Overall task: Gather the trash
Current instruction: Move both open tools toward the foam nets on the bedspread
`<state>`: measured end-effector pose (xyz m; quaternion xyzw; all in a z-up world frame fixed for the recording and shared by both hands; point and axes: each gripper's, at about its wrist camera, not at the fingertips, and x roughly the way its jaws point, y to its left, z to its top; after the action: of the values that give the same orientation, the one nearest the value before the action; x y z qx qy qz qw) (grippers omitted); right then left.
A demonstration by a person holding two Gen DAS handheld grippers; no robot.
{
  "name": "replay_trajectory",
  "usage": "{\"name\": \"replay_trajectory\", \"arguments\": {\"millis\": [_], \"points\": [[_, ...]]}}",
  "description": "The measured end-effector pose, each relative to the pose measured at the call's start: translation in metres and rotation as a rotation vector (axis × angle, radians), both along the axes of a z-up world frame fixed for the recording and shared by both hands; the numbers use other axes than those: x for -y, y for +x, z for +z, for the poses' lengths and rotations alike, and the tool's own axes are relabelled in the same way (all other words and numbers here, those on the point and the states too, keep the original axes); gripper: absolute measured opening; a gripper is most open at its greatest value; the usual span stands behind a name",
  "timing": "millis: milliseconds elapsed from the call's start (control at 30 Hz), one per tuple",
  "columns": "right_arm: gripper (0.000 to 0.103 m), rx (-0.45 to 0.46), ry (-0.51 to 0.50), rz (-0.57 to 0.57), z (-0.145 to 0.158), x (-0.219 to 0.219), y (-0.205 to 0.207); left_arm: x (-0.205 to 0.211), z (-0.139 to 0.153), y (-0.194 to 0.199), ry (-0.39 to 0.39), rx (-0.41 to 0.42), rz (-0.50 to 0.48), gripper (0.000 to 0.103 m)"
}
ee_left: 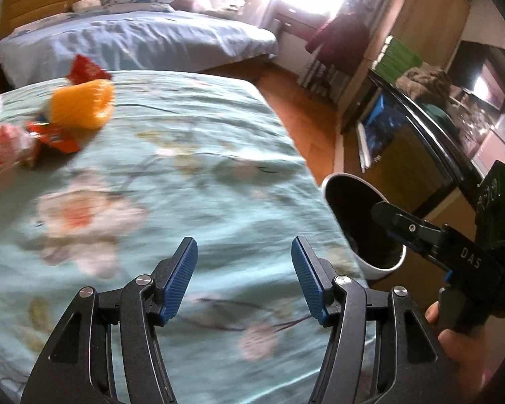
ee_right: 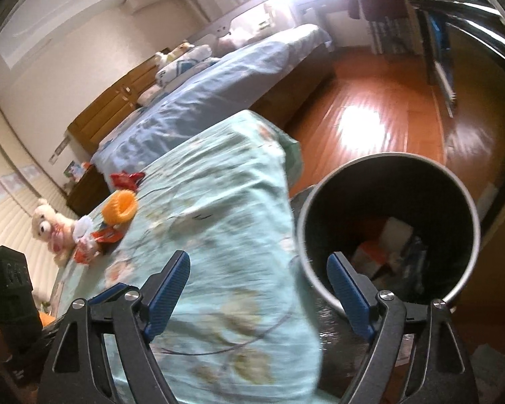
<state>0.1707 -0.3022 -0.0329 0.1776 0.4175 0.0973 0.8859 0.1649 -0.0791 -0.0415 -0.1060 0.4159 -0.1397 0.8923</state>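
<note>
— Both sets of fingers, what were they doing?
— Left gripper [ee_left: 244, 276] and right gripper [ee_right: 257, 291] stood released, holding nothing, over the floral bedspread [ee_left: 185, 155].
— And the trash?
— Red wrappers [ee_left: 55, 138] lay beside an orange cup [ee_left: 84, 102], far off; the bin [ee_right: 387, 229] stood on the wooden floor [ee_right: 370, 101].

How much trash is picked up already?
Some: the bin already holds wrappers and paper. Both tongs, left and right, are open and empty. Still on the flowered cloth: red wrappers by an orange basket.
</note>
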Motion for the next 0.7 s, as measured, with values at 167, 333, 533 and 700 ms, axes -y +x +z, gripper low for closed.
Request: {"name": "replay_trajectory", "arguments": {"millis": [167,333,533,700], "points": [[0.086,-0.011,-0.004,0.058,-0.002,-0.031,0.005,-0.04,0.002,-0.007,-0.01,0.008,0.082,0.059],[0.086,-0.02,-0.011,0.113,-0.003,-0.061,0.009,-0.076,-0.002,-0.011,-0.005,0.01,0.152,0.059],[0.086,-0.016,-0.018,0.183,-0.003,-0.096,0.015,-0.115,-0.009,-0.015,-0.007,0.001,0.226,0.059],[0.086,-0.023,-0.026,0.235,-0.007,-0.125,0.022,-0.144,-0.015,-0.016,-0.017,-0.013,0.278,0.06]]}}
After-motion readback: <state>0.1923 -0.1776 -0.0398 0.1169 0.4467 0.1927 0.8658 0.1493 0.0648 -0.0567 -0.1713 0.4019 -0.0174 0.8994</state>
